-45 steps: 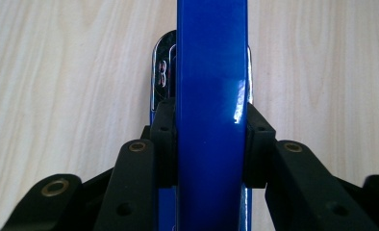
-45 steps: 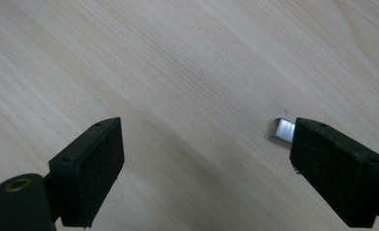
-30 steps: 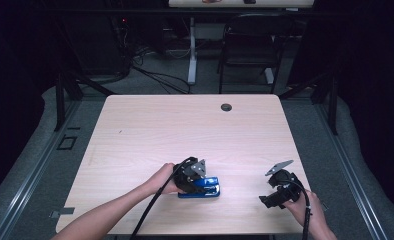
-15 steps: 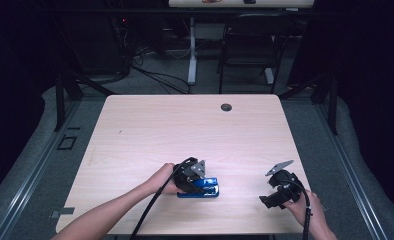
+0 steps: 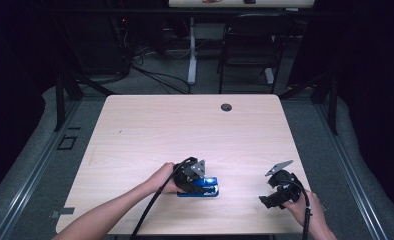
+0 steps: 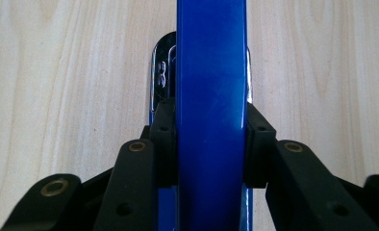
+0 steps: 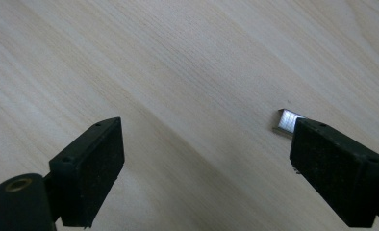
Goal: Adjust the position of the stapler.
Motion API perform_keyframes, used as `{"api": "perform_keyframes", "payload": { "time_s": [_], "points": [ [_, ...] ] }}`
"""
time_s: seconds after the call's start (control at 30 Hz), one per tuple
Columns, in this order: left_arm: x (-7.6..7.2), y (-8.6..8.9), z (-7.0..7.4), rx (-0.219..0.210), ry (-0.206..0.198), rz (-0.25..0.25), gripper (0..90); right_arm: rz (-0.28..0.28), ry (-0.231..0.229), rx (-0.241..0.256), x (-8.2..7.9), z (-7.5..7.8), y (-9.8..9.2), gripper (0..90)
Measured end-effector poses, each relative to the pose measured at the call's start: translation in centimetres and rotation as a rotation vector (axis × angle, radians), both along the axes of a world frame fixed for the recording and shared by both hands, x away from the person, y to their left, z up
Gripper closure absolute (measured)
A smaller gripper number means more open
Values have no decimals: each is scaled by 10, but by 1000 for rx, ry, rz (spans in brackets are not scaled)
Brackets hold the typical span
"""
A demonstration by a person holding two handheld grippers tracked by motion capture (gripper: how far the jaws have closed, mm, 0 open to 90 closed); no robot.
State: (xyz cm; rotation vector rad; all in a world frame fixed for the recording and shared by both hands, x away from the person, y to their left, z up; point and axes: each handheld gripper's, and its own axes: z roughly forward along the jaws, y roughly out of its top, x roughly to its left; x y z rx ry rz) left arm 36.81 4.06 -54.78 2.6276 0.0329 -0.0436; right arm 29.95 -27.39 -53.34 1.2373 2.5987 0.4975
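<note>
Where the high view looks down on the pale wooden table (image 5: 185, 130), the left gripper (image 5: 197, 182) sits near the table's near edge, a little left of centre, clamped on a blue stapler (image 5: 205, 187) that lies flat on the wood with its length running left to right. The person's left hand (image 5: 165, 177) holds that gripper from the left, and a black cable trails back along the forearm toward the near edge. Well apart to the right, near the table's near right corner, the right gripper (image 5: 277, 192) hangs just above the wood in the right hand (image 5: 302, 207), its grey plate tilted upward. A small dark round grommet (image 5: 226, 107) sits at the far side of the table, and a chair (image 5: 247, 47) stands on the floor beyond it. Seen from the left gripper view, the stapler (image 6: 211, 96) runs straight up the middle, its glossy blue top arm pinched from both sides by the two black pads (image 6: 164, 134), with the chrome front of its base showing on the wood beyond them. Seen from the right gripper view, the right gripper (image 7: 202, 159) has its jaws spread wide over bare wood, holding nothing, and a small strip of silver staples (image 7: 286, 120) lies on the table just beyond the tip of the right-hand jaw, partly hidden by it.
</note>
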Motion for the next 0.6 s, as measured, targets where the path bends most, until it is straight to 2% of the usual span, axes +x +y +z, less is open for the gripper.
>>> {"api": "perform_keyframes", "payload": {
  "time_s": [0.07, 0.1, 0.13, 0.23, 0.37, 0.4, 0.43, 0.5, 0.6],
  "points": [
    [2, 1, 0, -10, 24, 19, 634, -5, -5, 3, 0, 0, 0, 115],
    [2, 1, -1, -29, 9, 58, 573, -7, -5, 11, -1, 0, 1, 116],
    [4, 2, 0, -29, 26, 68, 521, -4, -1, 4, 0, 1, 0, 118],
    [6, 5, 1, -47, 34, 109, 431, -5, -5, 6, -1, 1, 0, 121],
    [5, 6, 3, -67, 57, 118, 371, -10, -3, 22, -1, 1, 0, 130],
    [5, 6, 3, -68, 53, 117, 362, -28, -22, 60, -2, -1, 2, 135],
    [4, 5, 4, -72, 53, 121, 354, -12, -1, 52, -1, 2, 2, 137],
    [2, 4, 6, -77, 52, 121, 322, -10, -12, 68, -1, 4, 3, 143],
    [1, 4, 9, -80, 41, 132, 270, -14, 4, 106, -2, 6, 5, 143]
  ]
}}
